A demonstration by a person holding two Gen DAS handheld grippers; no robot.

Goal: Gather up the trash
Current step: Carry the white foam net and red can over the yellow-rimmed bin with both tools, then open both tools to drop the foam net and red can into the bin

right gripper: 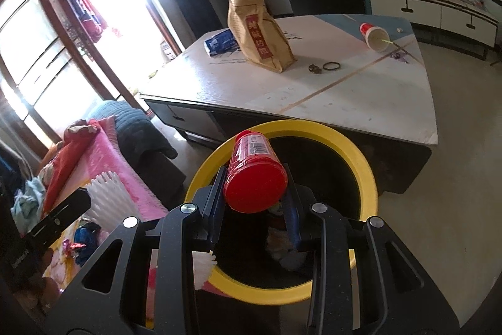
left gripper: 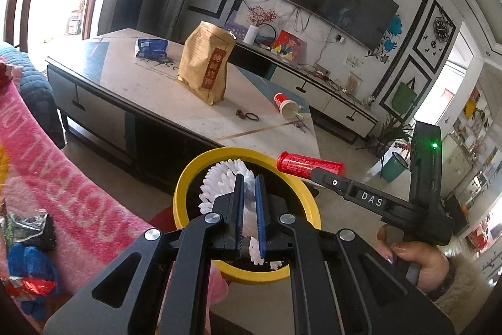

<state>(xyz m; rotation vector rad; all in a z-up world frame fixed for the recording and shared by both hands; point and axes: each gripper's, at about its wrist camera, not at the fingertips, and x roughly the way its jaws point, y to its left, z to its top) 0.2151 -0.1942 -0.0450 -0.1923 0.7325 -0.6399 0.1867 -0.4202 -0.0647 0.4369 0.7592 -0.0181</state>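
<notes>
i have the bin (right gripper: pixel 360 153) right below both grippers, on the floor just before the near edge of the table (right gripper: pixel 360 102). the left gripper (left gripper: pixel 249 181) holds a fluted paper cup (left gripper: pixel 219 181) over the bin's left part; the right gripper (right gripper: pixel 255 178) holds a bottle (right gripper: pixel 254 175) above its rim. on the table a paper bag (right gripper: pixel 263 33) stands mid-way, a packet (right gripper: pixel 219 43) behind it to the left, a tipped cup (right gripper: pixel 375 35) far right. the sofa (left gripper: pixel 78 193) lies left of the bin.

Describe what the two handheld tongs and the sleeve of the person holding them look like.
Both tongs, left and right, are matte black linkages with silver pivot bolts and blue-lined fingers. The right one bears white "DAS" lettering and a green light. The sleeve has a pale furry cuff.
</notes>
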